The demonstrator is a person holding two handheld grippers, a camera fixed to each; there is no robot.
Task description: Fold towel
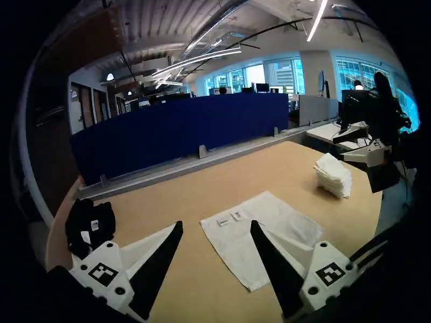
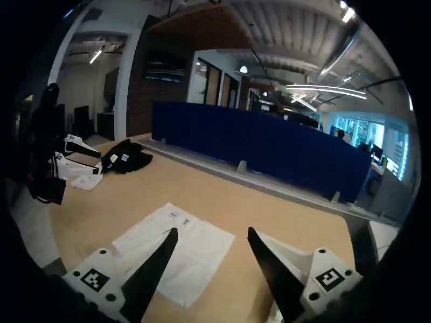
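A black cloth (image 1: 89,223) and white stack (image 1: 333,175) flank the towel (image 1: 280,215). Above hover the left tongs (image 1: 215,225) and right tongs (image 2: 211,231), both wide

A white cloth towel (image 1: 280,215) lies on a light brown table (image 1: 204,183). It is thin and shaped like a rectangle. It is spread out flat and open, not folded at all. It looks like just one layer, with a few soft wrinkles in it. It sits turned a bit, so one corner points toward the near edge of the table. Two small tags (image 1: 230,218) sit side by side on top of it, close to its far edge. In the right gripper view the towel (image 2: 196,253) lies flat the same way, with the tags near its far corner.
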